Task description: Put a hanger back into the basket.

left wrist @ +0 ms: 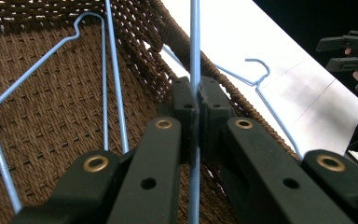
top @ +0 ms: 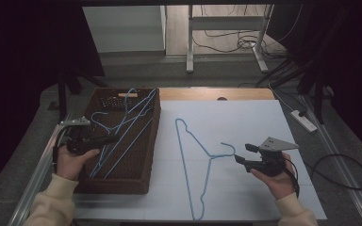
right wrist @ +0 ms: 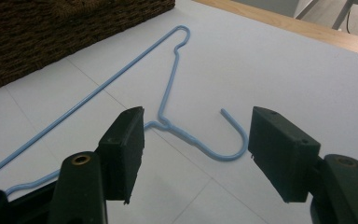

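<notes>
Left tool (top: 104,140): held over the woven basket (top: 147,155) at the left of the surface (top: 264,117). In the left gripper view its jaws stand closed on a thin blue wire, one bar of a hanger in the basket (left wrist: 195,42); the wire runs straight up between the two pads and out past the basket wall. The left hand (top: 73,160) grips the tool body at the basket's near left corner.

Basket contents: several blue wire hangers lie crossed over one another, some leaning on the far rim. From the high view I cannot tell for certain which of them the clamped bar belongs to; the wires overlap too closely.

Right tool (top: 244,153): held by the right hand (top: 277,179) just above the surface, right of the basket. Its jaws stand apart with nothing between the pads. In the right gripper view the pads frame the hook of the loose hanger (right wrist: 168,84), which lies flat on the surface; the hook curls just short of the right-hand pad and does not touch either pad.

Loose hanger: one blue wire hanger, flat on the pale sheet, between the basket and the right tool. Its hook points toward the right tool; its long bar runs alongside the basket's right wall, near it but apart.

A cable (top: 344,174) trails on the floor right of the surface.
</notes>
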{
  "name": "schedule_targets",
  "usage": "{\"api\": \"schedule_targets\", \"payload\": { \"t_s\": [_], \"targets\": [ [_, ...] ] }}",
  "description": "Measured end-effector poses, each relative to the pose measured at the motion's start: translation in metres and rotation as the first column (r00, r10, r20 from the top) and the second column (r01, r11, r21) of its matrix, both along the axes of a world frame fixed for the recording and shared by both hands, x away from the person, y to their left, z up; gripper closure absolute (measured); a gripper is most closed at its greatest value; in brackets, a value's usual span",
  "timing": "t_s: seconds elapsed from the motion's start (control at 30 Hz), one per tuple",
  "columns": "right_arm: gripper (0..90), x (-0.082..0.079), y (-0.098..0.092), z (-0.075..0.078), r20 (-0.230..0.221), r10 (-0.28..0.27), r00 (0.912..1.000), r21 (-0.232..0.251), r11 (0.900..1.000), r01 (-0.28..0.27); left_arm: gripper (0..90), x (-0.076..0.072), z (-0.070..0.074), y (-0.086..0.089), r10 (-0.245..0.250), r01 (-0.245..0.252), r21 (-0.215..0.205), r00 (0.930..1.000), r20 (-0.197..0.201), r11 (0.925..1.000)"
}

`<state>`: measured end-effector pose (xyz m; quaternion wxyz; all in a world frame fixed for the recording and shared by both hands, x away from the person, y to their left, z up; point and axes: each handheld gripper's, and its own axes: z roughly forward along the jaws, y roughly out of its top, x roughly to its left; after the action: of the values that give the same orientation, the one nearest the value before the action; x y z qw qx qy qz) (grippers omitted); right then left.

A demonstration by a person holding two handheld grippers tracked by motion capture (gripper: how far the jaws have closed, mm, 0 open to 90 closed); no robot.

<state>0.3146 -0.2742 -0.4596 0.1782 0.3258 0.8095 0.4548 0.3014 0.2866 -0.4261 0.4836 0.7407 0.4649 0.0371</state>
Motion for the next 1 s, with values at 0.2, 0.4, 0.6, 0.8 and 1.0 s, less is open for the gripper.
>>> {"api": "schedule_targets", "payload": {
  "t_s": [0.2,0.4,0.6,0.8,1.0],
  "targets": [
    [37.2,0.000,0.000,0.000,0.001,-0.002,1.0000,0.001,1.000,0.002,86.9,0.005,0.002,0.005,-0.017,0.017,0.001,0.9998,0.003,0.9998],
    [37.2,0.000,0.000,0.000,-0.001,-0.002,1.0000,-0.001,1.000,0.002,87.0,0.007,0.005,0.014,-0.028,0.027,0.028,0.9990,0.034,0.9993],
    [37.2,0.000,0.000,0.000,0.002,-0.001,1.0000,0.000,1.000,0.001,86.9,0.011,-0.002,0.020,-0.043,0.043,0.074,0.9991,0.004,0.9963],
    [37.2,0.001,0.001,-0.001,-0.002,-0.002,1.0000,-0.003,1.000,0.002,86.9,0.013,-0.011,0.023,-0.066,0.067,0.039,0.9976,-0.023,0.9970],
    [37.2,0.001,0.001,-0.001,-0.004,-0.002,1.0000,-0.003,1.000,0.002,86.9,0.020,-0.021,0.019,-0.032,0.041,0.114,0.9960,-0.084,0.9926]
  ]
}}
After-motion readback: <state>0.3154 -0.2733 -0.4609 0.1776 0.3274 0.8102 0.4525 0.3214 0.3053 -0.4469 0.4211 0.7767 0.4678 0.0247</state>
